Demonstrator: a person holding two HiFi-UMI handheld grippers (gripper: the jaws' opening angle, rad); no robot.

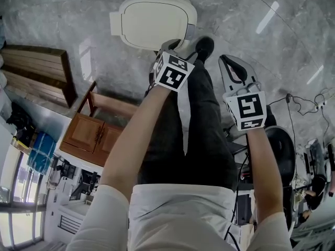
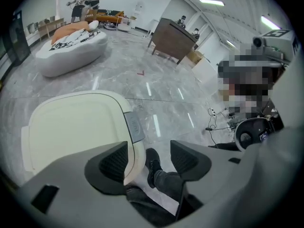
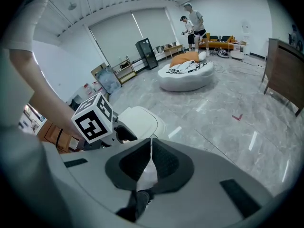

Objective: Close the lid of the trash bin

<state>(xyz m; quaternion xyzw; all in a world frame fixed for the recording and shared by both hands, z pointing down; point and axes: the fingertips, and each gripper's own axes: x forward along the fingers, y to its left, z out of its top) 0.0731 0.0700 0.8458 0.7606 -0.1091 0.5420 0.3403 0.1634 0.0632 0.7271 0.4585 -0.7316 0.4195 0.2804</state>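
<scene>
The white trash bin point(image 1: 152, 22) stands on the marble floor in front of my feet, and its cream lid point(image 2: 76, 127) lies flat over it. A grey latch tab point(image 2: 134, 126) sits on the lid's near edge. My left gripper point(image 1: 175, 46) hangs open at that near edge. In the left gripper view point(image 2: 147, 160) the bin's rim runs just inside the left pad point(image 2: 111, 163), and a black shoe point(image 2: 153, 165) shows in the gap. My right gripper point(image 1: 227, 61) is held off to the right of the bin, shut on nothing point(image 3: 151, 163). The bin point(image 3: 140, 120) shows behind the left gripper's marker cube point(image 3: 95, 118).
A wooden bench point(image 1: 36, 72) and a wooden cabinet point(image 1: 91, 132) stand to the left. Cables point(image 1: 303, 106) and a round black base point(image 1: 280, 145) lie to the right. Farther off are a white round bed point(image 2: 71, 49), a wooden desk point(image 2: 173, 32) and people point(image 3: 192, 20).
</scene>
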